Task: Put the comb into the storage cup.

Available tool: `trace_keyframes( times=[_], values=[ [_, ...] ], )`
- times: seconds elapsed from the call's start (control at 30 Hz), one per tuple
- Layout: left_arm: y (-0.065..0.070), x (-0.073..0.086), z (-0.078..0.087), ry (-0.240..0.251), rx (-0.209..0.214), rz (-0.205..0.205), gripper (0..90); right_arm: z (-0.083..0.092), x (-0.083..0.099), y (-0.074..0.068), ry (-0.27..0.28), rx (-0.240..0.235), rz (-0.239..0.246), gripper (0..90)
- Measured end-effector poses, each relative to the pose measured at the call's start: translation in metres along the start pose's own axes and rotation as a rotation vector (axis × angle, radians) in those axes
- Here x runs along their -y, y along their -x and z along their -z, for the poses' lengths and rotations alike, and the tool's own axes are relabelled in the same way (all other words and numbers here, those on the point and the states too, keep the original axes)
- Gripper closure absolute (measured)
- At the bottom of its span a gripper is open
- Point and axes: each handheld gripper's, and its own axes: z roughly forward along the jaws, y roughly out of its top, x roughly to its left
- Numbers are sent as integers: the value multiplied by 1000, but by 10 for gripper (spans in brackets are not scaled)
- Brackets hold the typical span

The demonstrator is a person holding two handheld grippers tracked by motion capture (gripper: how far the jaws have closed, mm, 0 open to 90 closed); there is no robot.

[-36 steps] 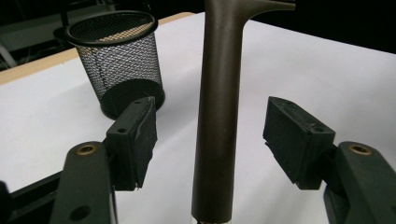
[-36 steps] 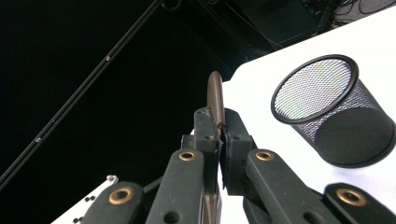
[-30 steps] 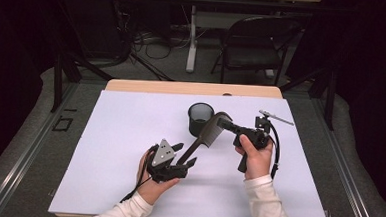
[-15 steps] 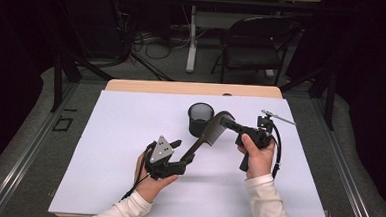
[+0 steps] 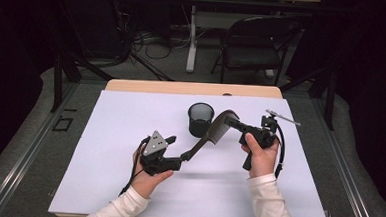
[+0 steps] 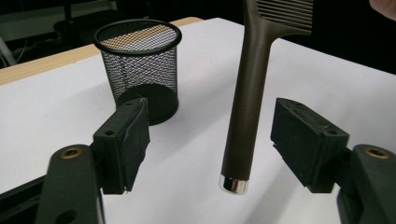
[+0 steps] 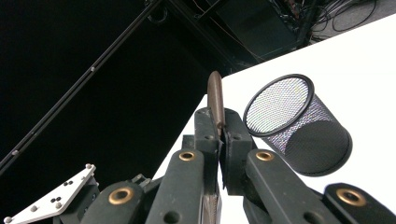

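Observation:
A dark brown comb [image 5: 213,133] hangs slanted above the white table. My right gripper [image 5: 234,123] is shut on its toothed head; in the right gripper view the comb [image 7: 215,95] pokes out past the closed right gripper [image 7: 219,126]. The comb's handle [image 6: 245,107], with its silver end cap, hangs between the jaws of my left gripper [image 6: 218,137]. Those jaws have just been opening, and both pads stand off the handle. In the high view the left gripper [image 5: 178,152] sits at the handle's low end. A black mesh cup [image 5: 200,120] stands upright behind the comb.
The white sheet [image 5: 130,115] covers the table up to a wooden strip [image 5: 192,88] at the far edge. A folding chair [image 5: 257,44] and cables lie beyond it. The mesh cup [image 6: 137,65] is a short way past the left jaws.
My left gripper's jaws have spread off the comb's handle. Both hands, the comb and the cup stay about where they were.

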Motion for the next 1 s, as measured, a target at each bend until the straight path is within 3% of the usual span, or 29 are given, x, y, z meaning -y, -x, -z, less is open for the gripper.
trace_keyframes(
  times=[0.3, 0.43, 0.6, 1.0],
  values=[
    [-9, -3, 4, -20, -59, 17, 252, 3, -1, 1, 5, 13, 7, 877],
    [-16, -4, 7, -9, -73, 50, 217, 5, -2, 2, 3, 20, 8, 877],
    [-26, -6, 13, 11, -81, 61, 151, 6, -3, 3, 24, 18, 7, 877],
    [-57, -3, 26, 11, -76, 109, 161, 11, -3, 2, 34, 35, 27, 876]
  ],
)
